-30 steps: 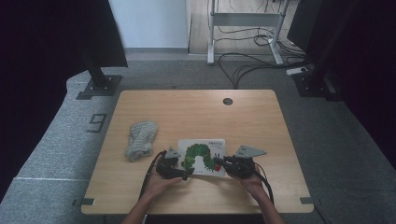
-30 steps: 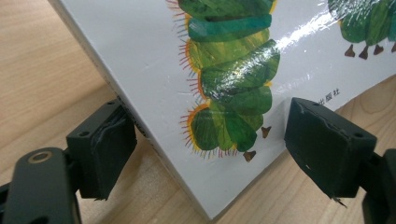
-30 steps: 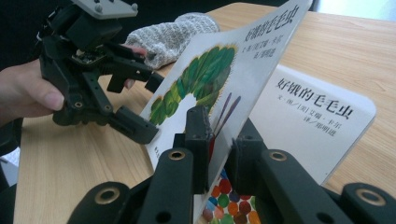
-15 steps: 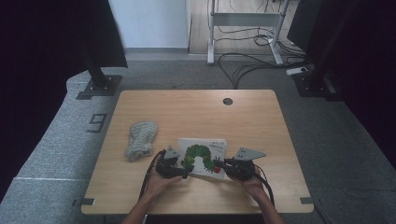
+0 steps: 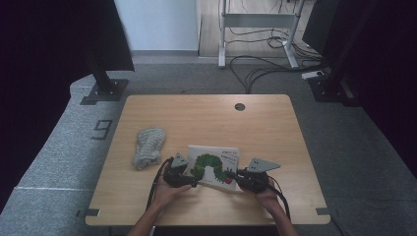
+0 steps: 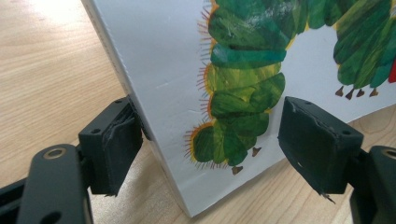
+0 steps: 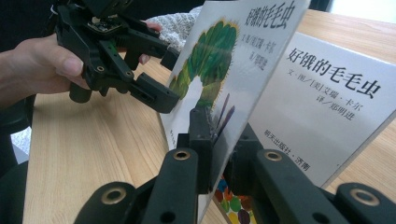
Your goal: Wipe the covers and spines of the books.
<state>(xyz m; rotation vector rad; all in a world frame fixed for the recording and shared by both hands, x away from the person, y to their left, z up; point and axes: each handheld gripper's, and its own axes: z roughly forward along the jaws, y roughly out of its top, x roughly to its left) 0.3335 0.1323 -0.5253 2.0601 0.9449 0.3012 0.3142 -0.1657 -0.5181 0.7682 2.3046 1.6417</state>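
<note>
My right gripper (image 7: 219, 154) is clamped on the lifted front cover (image 7: 233, 60) of the picture book (image 5: 214, 166), pads pinching the board near its lower edge. In the right gripper view the cover stands raised off the title page (image 7: 322, 116) beneath it.

My left gripper (image 6: 210, 140) straddles the book's spine corner; its jaws have just been closing a little, yet the right pad (image 6: 317, 140) stands clear of the caterpillar cover, so it isn't gripping. The left pad (image 6: 116, 140) sits against the spine edge.

The book lies at the near middle of the wooden table (image 5: 206, 118), between my two hands, with a knitted cloth (image 5: 147, 147) to its left.

My worry: the right grip is narrow and near one edge, so swinging the cover wider could twist it out of the pads or crease the board. With the left jaws not pressing, the whole book may slide or lift along with the cover.
</note>
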